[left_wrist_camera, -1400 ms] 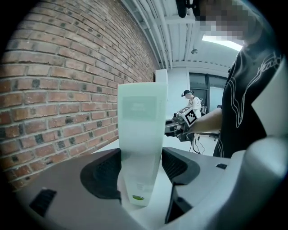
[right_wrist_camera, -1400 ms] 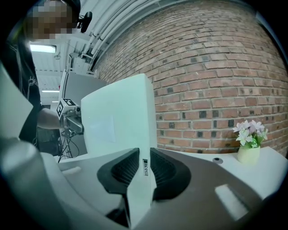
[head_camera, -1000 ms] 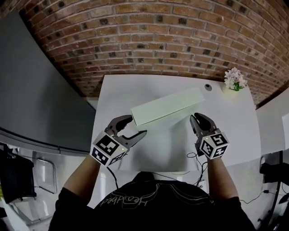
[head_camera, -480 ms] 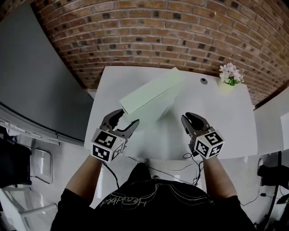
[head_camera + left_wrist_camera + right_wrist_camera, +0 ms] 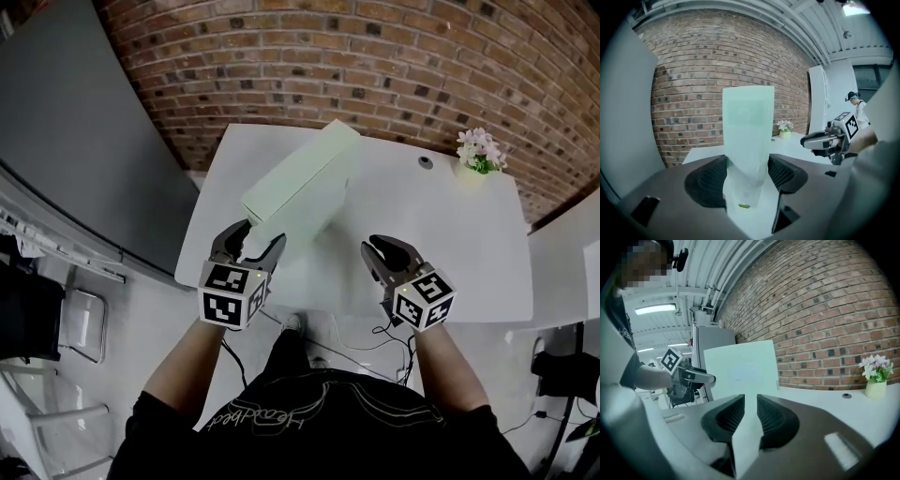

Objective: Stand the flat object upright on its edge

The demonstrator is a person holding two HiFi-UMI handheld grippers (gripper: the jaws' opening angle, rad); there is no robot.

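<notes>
box (image 5: 298, 186): pale green, matt, smooth, cardboard-ish by the look
table (image 5: 450, 234): white, smooth, glossy enough to mirror stuff
wall (image 5: 375, 56): rough matt brick
pads (image 5: 710, 180): dark, ribbed, matt, kinda rubbery-looking

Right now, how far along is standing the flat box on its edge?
Done: the pale green box stands upright on its edge on the white table. In hand: the left gripper has fingers flanking its near end; contact unclear. The right gripper is open, empty, apart from it. Left: withdraw both and see it stays up.
</notes>
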